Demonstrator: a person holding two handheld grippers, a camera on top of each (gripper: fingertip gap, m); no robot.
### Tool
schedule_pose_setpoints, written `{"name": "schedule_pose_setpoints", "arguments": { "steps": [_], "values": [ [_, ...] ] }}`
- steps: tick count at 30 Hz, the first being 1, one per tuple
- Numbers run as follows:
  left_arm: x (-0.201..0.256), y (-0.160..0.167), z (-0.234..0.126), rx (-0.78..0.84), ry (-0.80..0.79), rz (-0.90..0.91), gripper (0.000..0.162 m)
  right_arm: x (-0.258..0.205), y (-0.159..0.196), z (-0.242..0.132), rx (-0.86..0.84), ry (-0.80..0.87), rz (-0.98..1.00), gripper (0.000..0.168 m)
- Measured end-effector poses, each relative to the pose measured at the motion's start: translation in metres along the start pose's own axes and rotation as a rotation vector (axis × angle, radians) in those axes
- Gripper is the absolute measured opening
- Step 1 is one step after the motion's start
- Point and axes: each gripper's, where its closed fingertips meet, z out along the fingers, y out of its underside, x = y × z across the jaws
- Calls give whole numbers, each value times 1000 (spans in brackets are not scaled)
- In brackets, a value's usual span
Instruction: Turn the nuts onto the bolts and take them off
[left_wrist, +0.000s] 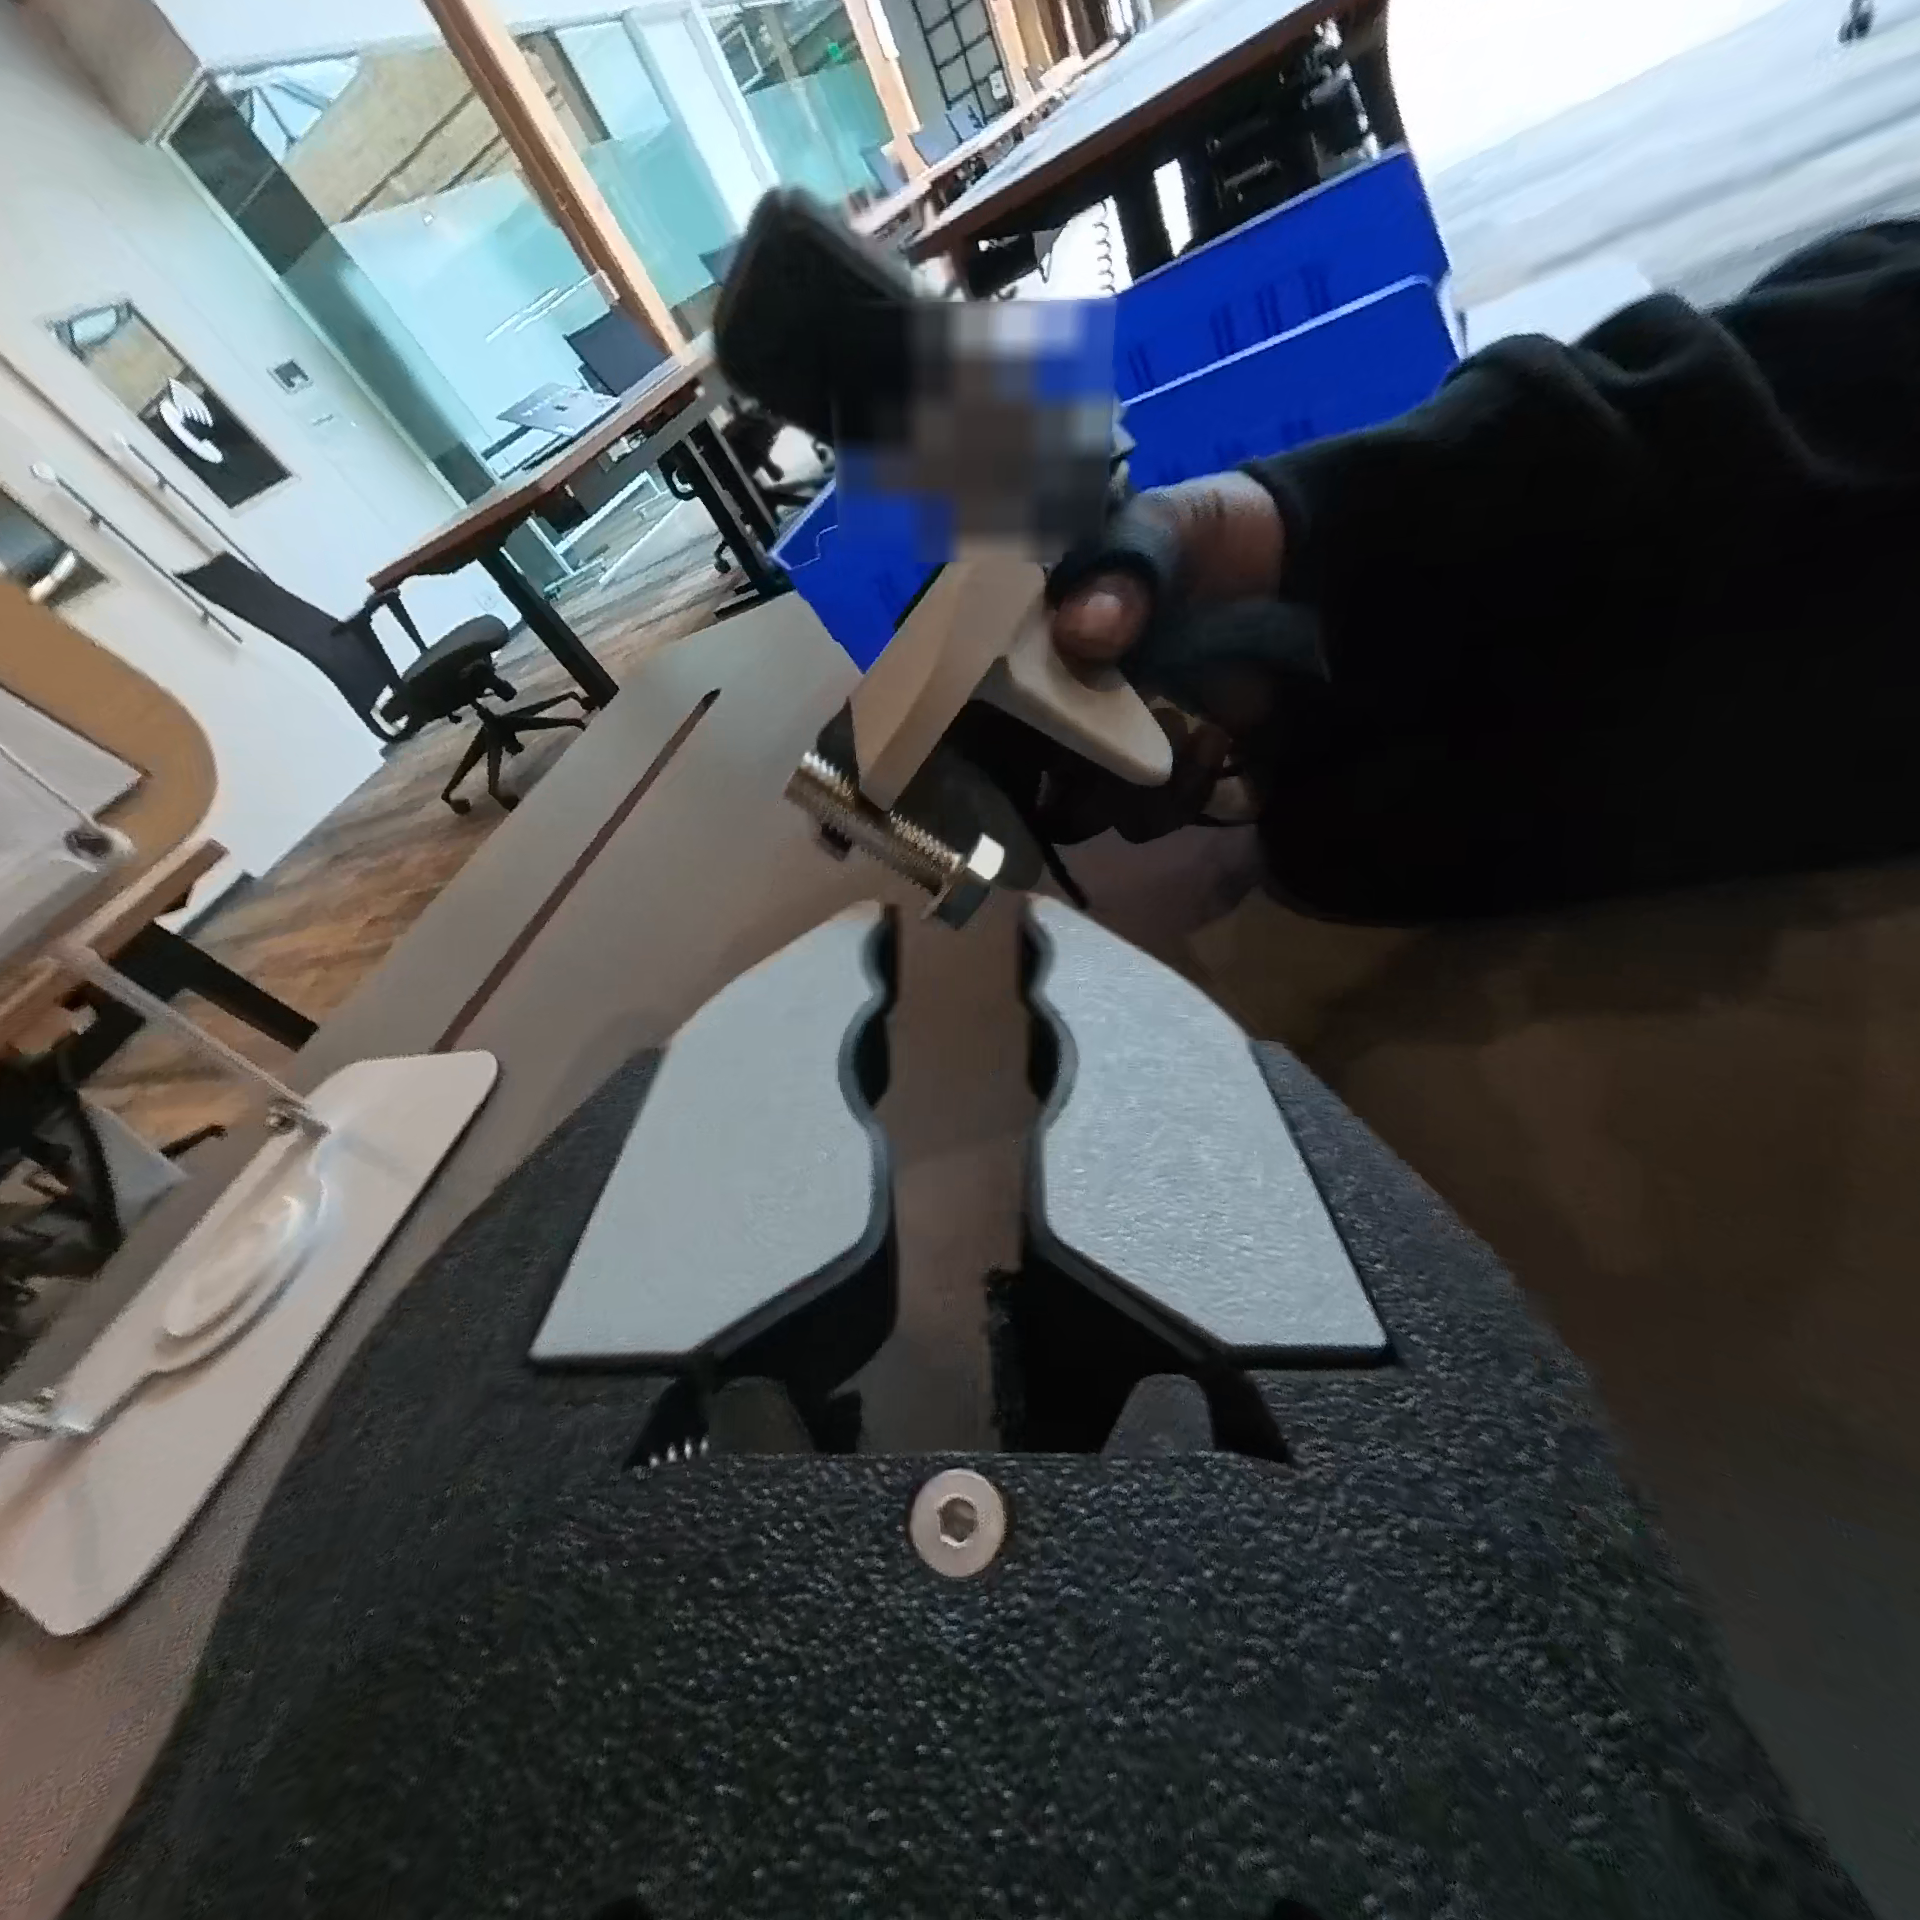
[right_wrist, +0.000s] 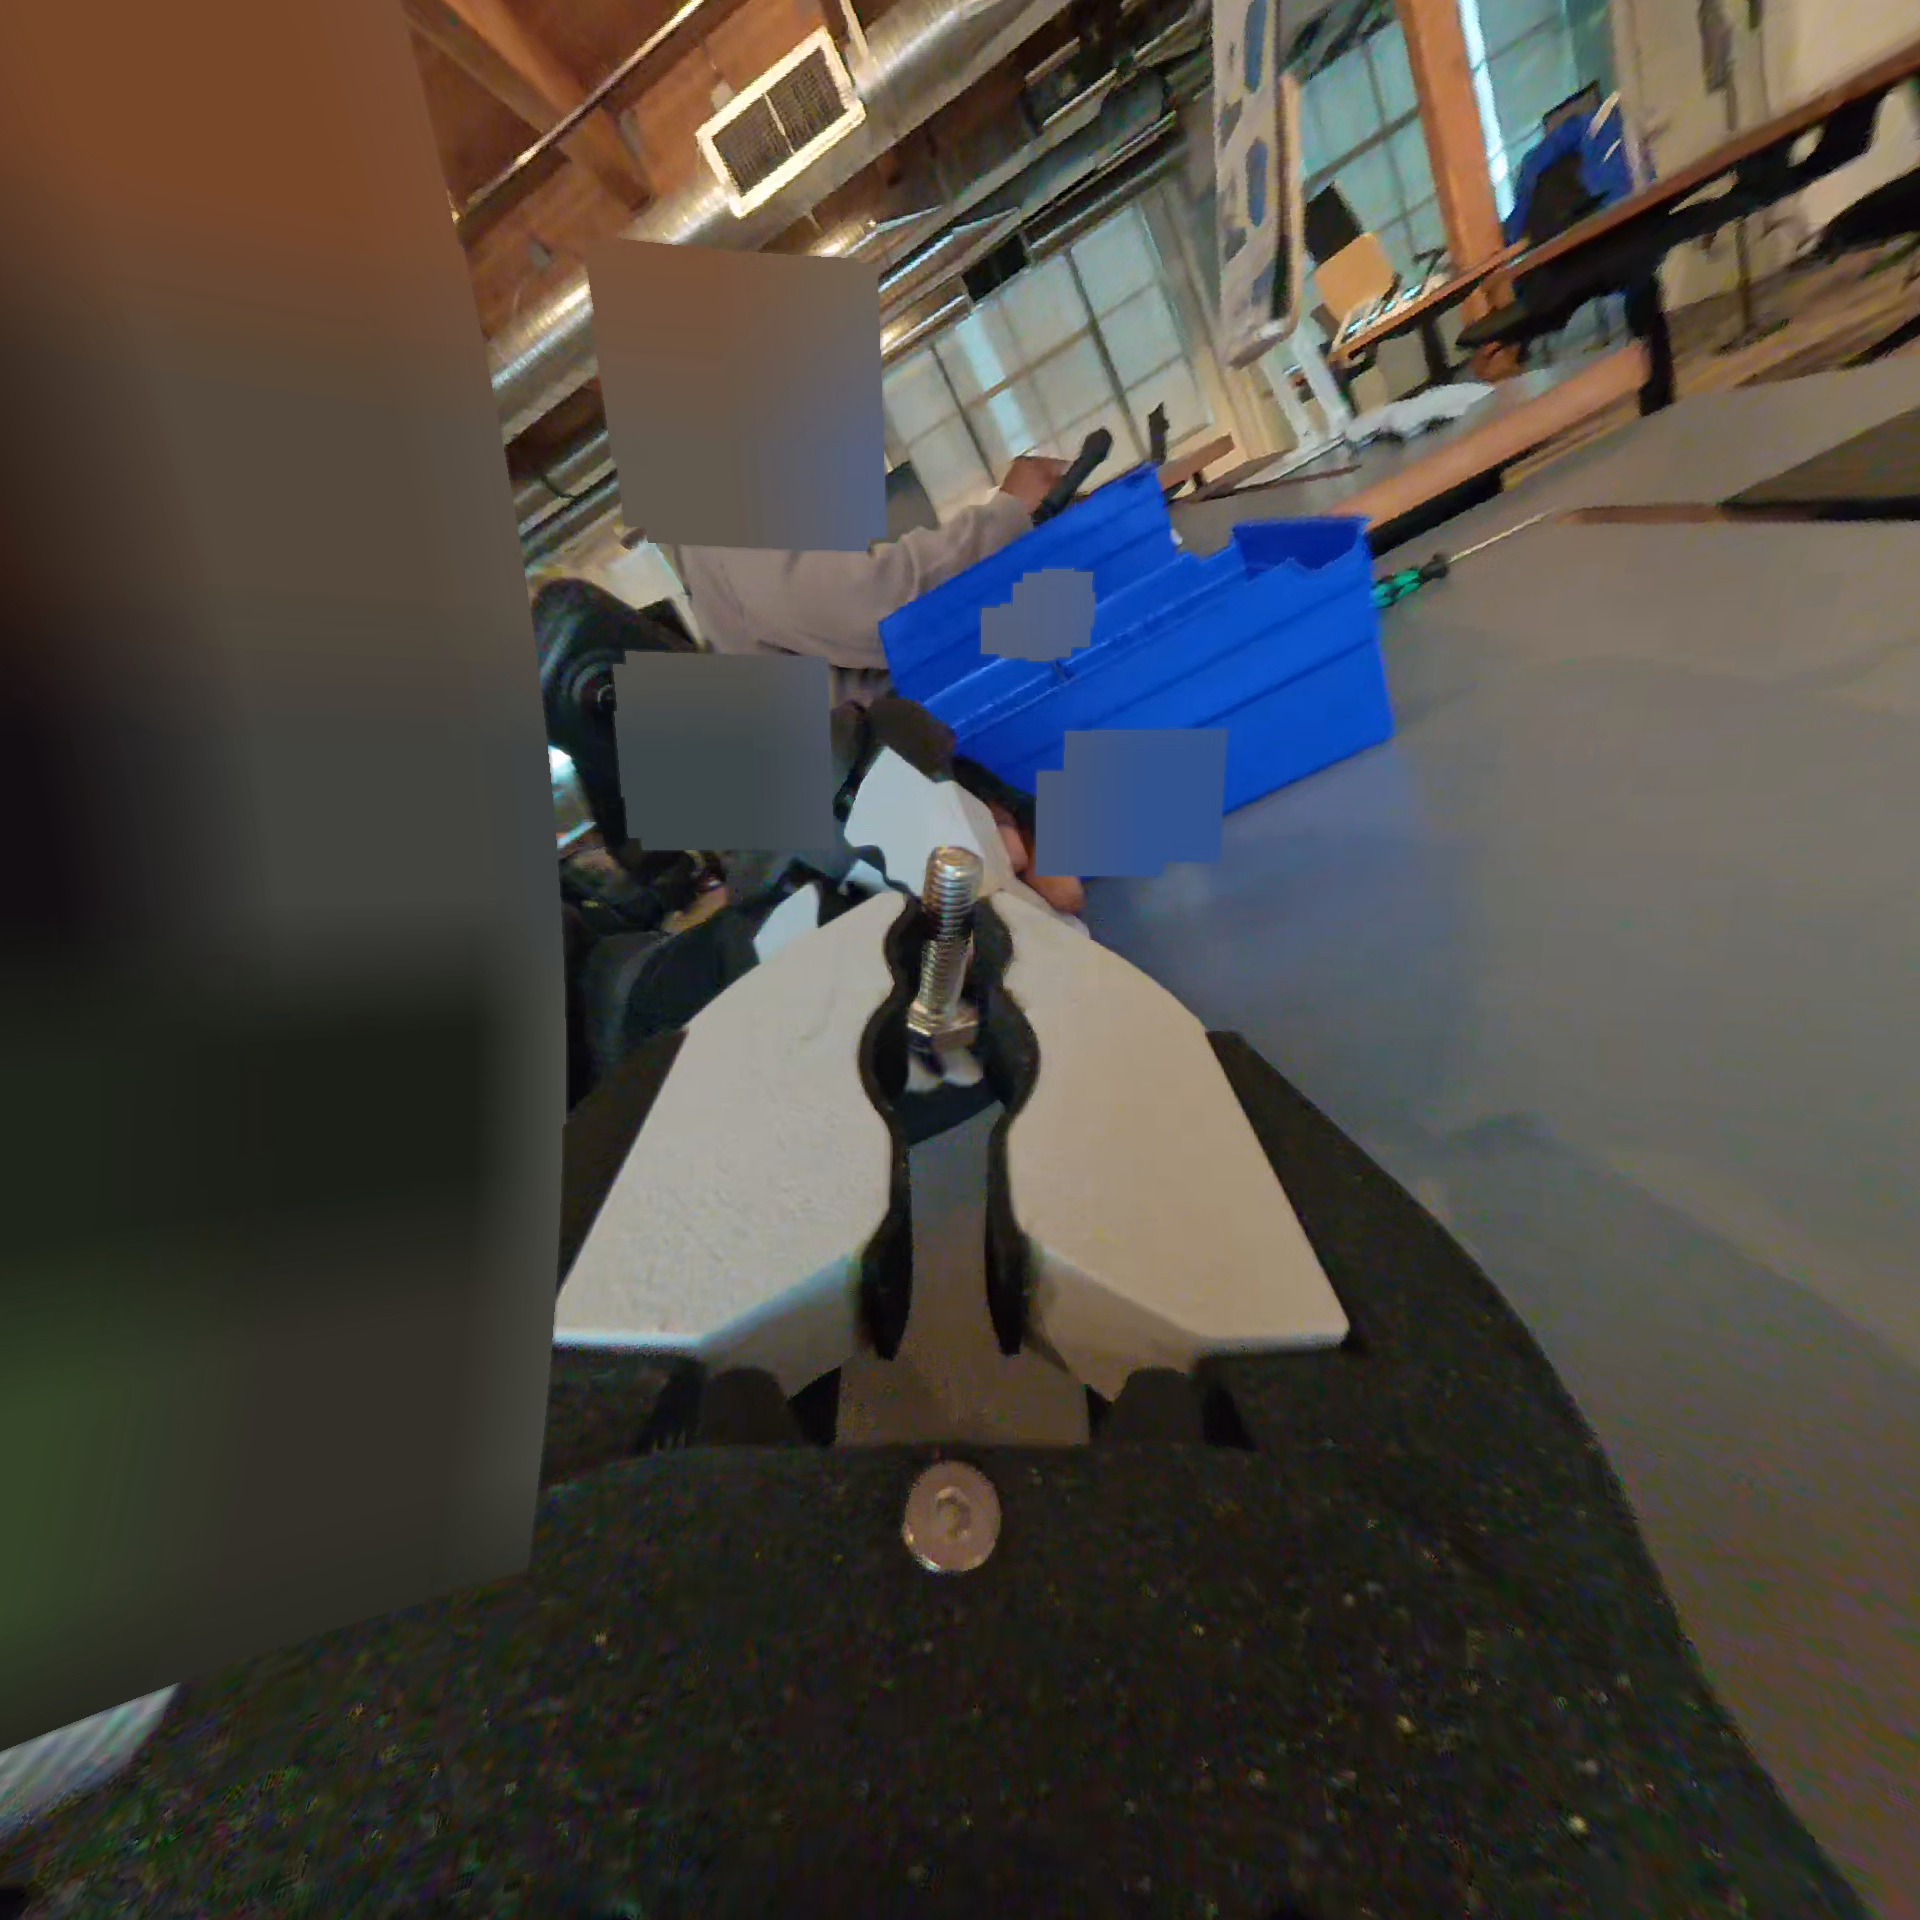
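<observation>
My right gripper (right_wrist: 945, 920) is shut on a silver bolt (right_wrist: 940, 956). It grips the bolt near the hex head, and the thread points forward out of the fingers. In the left wrist view the same bolt (left_wrist: 894, 842) hangs tilted from the right gripper (left_wrist: 904, 779), which a hand in a black sleeve holds. What looks like a nut (left_wrist: 828, 795) sits at the thread's free end. My left gripper (left_wrist: 961, 935) is open and empty, its tips just below the bolt head. Its white fingers (right_wrist: 914, 810) show behind the bolt.
Blue plastic bins (left_wrist: 1278, 343) (right_wrist: 1143, 644) stand on the grey table (right_wrist: 1558, 935) beyond the grippers. A flat metal plate (left_wrist: 260, 1299) lies at the left. A green-handled screwdriver (right_wrist: 1408, 582) lies past the bins. Another person's sleeve (right_wrist: 831, 592) is across the table.
</observation>
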Motion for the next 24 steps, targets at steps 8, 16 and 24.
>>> {"name": "schedule_pose_setpoints", "arguments": {
  "steps": [8, 16, 24],
  "values": [
    [-6, -5, -1, 96, 68, -361, 48, -4, -20, -6, 94, 90, -278, 9],
    [-5, -17, -6, 223, 215, -607, 45, -15, -14, 5, 68, 72, -441, 8],
    [2, -14, -3, 192, 237, -545, 29, -15, -4, 13, 16, 60, -455, 8]
  ]
}}
